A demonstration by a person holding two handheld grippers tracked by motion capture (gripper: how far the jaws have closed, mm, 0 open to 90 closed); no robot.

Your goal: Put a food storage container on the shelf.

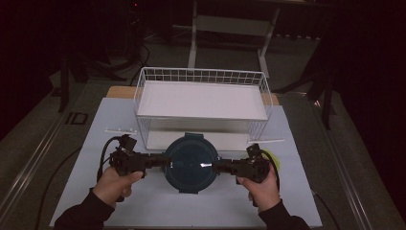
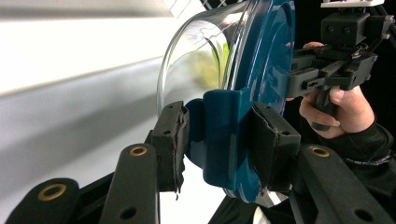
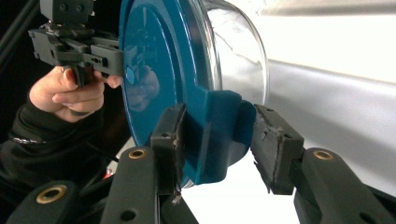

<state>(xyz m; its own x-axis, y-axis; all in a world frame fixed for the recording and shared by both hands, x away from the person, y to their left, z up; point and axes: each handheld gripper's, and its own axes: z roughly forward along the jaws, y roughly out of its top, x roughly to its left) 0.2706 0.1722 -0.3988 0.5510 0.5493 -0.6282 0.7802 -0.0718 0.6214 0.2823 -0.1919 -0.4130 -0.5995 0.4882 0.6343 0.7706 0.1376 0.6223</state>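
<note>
Lidded bowl (image 1: 191, 163) clamped by both grippers' jaws — left (image 1: 160, 160), right (image 1: 220, 166) — white table (image 1: 95, 143), dark room

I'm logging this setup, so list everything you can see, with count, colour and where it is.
Glass bowl with blue lid: one, clear glass, teal-blue lid, held between both grippers in front of the rack.
Wire rack: one, white, two shelves, back of the mat.
Mat: one, pale grey, covering the table.
Left gripper: one, black, clamped on the lid's side tab.
Right gripper: one, black, around the opposite tab.
Hands: two, dark sleeves, at the bottom edge.
</note>
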